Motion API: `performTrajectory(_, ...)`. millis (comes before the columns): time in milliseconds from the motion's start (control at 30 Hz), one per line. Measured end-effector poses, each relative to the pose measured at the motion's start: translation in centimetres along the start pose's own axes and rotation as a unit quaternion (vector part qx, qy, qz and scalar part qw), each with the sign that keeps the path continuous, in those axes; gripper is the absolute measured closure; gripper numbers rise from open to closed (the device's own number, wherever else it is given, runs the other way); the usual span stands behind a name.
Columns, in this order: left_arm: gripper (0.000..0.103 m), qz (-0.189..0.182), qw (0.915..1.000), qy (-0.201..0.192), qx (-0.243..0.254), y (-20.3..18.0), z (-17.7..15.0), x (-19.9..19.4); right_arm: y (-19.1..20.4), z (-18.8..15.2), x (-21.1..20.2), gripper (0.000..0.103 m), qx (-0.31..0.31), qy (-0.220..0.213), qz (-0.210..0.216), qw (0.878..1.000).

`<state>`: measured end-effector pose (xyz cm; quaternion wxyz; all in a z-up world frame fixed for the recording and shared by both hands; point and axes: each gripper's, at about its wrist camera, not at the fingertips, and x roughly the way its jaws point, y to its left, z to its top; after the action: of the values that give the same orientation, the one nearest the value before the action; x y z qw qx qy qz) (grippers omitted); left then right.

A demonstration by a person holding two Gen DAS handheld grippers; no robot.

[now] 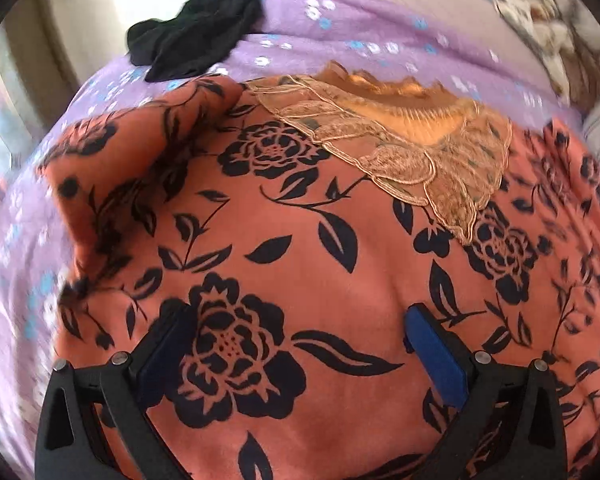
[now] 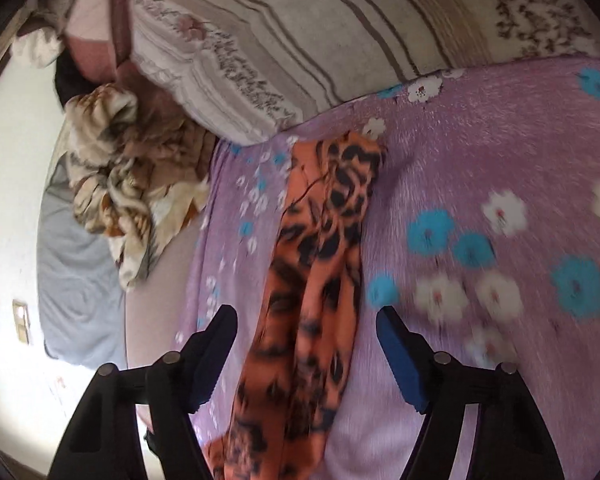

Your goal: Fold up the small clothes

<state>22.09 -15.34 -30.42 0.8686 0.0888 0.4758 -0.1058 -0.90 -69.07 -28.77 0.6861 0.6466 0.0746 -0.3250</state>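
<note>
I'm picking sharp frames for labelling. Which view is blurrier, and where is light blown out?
Right wrist view: heavy motion blur on the orange floral garment and purple bedsheet, wall at left overexposed. Left wrist view: garment's centre sharp, edges smeared, window glare top left.

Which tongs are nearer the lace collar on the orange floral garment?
Left. The left tongs hover over the orange floral garment below its lace collar; the right tongs straddle a strip, collar unseen.
</note>
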Motion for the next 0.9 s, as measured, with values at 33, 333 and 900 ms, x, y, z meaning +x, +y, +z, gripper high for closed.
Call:
performTrajectory(33, 0.000, 0.003, 1.0000, 0.002, 0.006, -0.2, 0.0, -0.1, -0.2, 0.2, 0.3, 0.040, -0.003, -0.005, -0.004, 1.000)
performTrajectory(333, 0.000, -0.003, 0.9998, 0.014, 0.013, -0.3, 0.0, -0.2, 0.7, 0.9, 3.0, 0.093, -0.083, -0.020, -0.028, 0.996)
performTrajectory(900, 0.000, 0.075, 0.9917, -0.074, -0.073, 9.4, 4.4, -5.8, 19.1, -21.6, -5.2, 0.094, -0.255, 0.198, 0.269, 0.908)
